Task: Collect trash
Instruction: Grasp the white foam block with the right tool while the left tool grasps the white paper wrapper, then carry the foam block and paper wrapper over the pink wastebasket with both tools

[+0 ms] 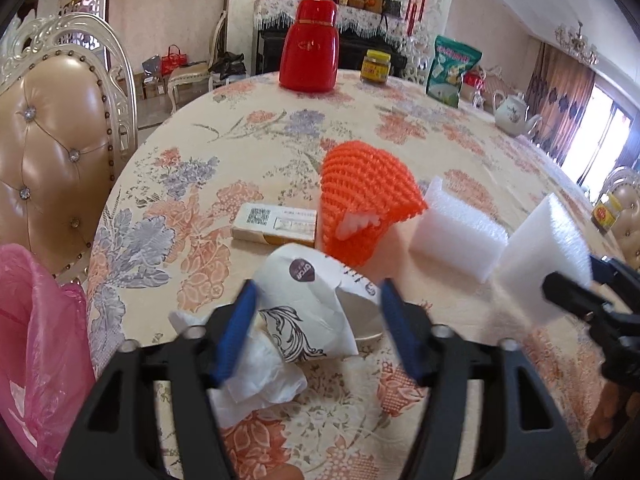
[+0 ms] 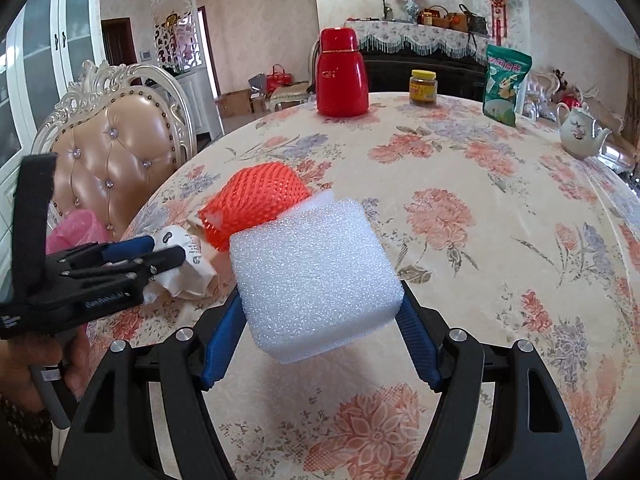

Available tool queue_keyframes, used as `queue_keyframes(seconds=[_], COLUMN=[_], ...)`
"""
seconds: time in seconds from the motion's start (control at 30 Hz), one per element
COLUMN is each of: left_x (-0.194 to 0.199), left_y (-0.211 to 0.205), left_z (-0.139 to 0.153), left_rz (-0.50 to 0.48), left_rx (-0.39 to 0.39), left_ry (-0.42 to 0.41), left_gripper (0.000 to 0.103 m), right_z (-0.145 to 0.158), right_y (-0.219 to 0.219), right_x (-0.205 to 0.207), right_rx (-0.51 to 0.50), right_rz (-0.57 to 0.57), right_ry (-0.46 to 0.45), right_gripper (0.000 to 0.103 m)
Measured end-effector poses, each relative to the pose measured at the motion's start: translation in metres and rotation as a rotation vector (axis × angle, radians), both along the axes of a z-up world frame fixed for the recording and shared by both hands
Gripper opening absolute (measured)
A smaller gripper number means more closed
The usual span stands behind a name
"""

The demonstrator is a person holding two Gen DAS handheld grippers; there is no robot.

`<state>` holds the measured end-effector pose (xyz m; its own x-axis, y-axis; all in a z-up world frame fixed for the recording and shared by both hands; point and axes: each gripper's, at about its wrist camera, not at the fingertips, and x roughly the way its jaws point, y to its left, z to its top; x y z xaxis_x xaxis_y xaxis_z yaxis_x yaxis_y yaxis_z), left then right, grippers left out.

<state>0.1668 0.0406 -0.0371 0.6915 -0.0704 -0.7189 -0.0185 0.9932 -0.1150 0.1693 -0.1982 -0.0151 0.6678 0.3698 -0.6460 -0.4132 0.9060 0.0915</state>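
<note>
A white foam block (image 2: 316, 280) sits pinched between the blue jaws of the right gripper (image 2: 320, 316), lifted above the flowered surface (image 2: 460, 208); seen from the left wrist the same block (image 1: 548, 252) hangs at the right edge of the frame with the right gripper (image 1: 576, 284) closed on it. Just beyond it a second foam block (image 1: 456, 236) rests on the surface, touching or nearly touching an orange foam fruit net (image 1: 360, 196) that stands tented beside it. In front of the net lies a crumpled white paper bag (image 1: 312, 312) with dark printed scrollwork, and the left gripper (image 1: 316, 328) has its jaws spread wide to either side of it; whether the blue pads actually touch the paper is hard to tell through the motion blur. A wad of white tissue (image 1: 260, 376) lies against the bag on its near side, under the left jaw. Behind the bag, left of the net, a small flat carton (image 1: 276, 224) with a QR code lies on the surface. At the left edge a pink plastic bag (image 1: 36, 344) hangs open beside the surface, in front of a tufted tan chair (image 1: 52, 152). Well apart at the far side stand a red thermos (image 1: 310, 48), a yellow-lidded jar (image 1: 375, 65), a green snack pouch (image 1: 452, 70) and a white teapot (image 1: 514, 114).
</note>
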Motion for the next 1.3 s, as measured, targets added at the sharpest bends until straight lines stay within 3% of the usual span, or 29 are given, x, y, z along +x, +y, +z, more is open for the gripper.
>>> queue_keyframes(seconds=[0.53,0.63,0.67,0.7,0.73,1.3], left_x=[0.013,0.015,0.014,0.014,0.014,-0.01], left_y=[-0.021,-0.022,-0.022,-0.021,-0.02,-0.015], left_z=[-0.019,-0.02,-0.019,-0.017,-0.017,0.005], left_rz=[-0.047,-0.048,-0.049,-0.049,-0.045,-0.054], left_rx=[0.07,0.076,0.077,0.075,0.067,0.018], left_ry=[0.064,0.068,0.062,0.056,0.06,-0.008], left_gripper=[0.081,0.078,0.067,0.043,0.041,0.04], right_z=[0.0,-0.001,-0.001,-0.001,-0.001,0.003], right_y=[-0.003,-0.003,-0.003,-0.003,-0.002,0.0], right_x=[0.003,0.003,0.003,0.003,0.002,-0.003], right_rx=[0.013,0.008,0.008,0.007,0.008,0.012], right_rz=[-0.006,-0.004,-0.004,-0.004,-0.004,-0.012], right_ry=[0.009,0.011,0.013,0.012,0.012,0.008], right_gripper=[0.069,0.069,0.069,0.069,0.069,0.069])
